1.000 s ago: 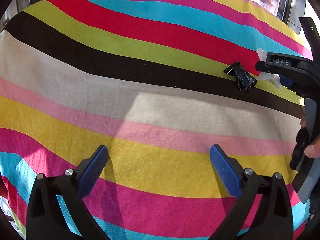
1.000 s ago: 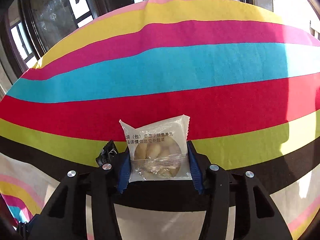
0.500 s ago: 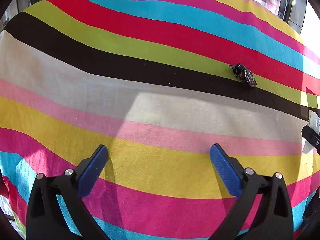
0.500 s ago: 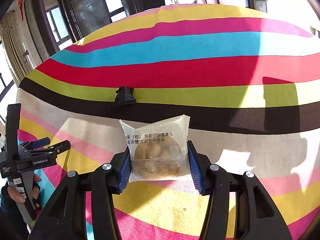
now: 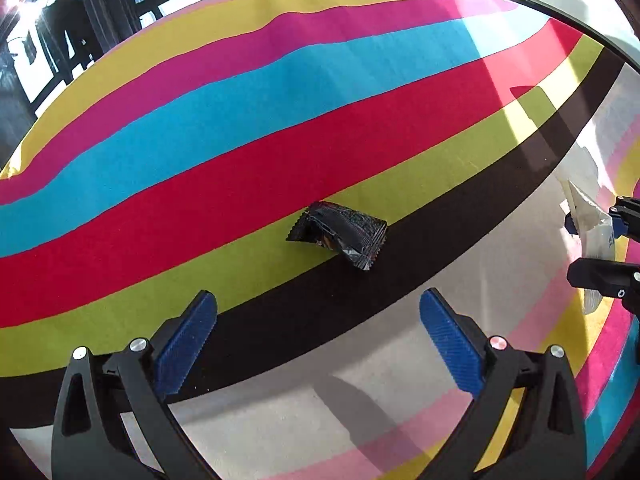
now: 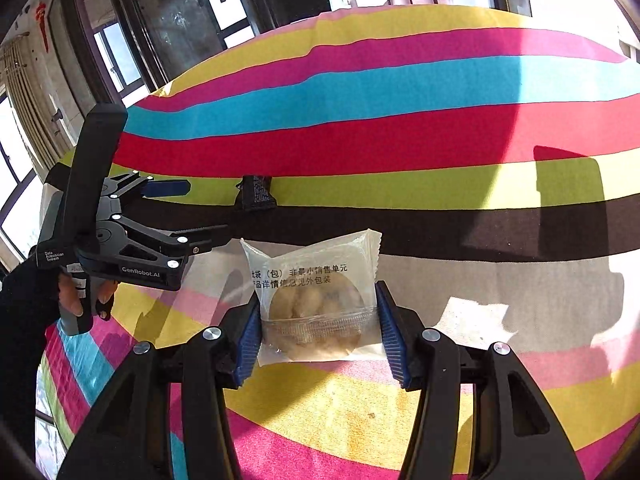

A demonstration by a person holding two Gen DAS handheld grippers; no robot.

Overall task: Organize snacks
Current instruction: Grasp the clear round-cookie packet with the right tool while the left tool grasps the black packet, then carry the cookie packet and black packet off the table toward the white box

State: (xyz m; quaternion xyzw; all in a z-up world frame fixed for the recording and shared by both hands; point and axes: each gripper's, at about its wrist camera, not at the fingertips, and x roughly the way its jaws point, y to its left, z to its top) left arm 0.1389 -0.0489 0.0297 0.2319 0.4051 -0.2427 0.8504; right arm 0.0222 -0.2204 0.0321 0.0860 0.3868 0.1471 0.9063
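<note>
Snack packet (image 6: 316, 300) with Chinese print clamped in right gripper (image 6: 318, 330) jaws; "GenRobot.AI" left gripper (image 5: 316, 340), jaws apart.

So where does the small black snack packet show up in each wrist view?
Left wrist: black snack packet lies centre frame, ahead of the open left gripper, straddling the green and black stripes.
Right wrist: black snack packet sits upper left of centre, beyond the clear pastry packet.
Shared landmark: the tablecloth's black stripe.
</note>
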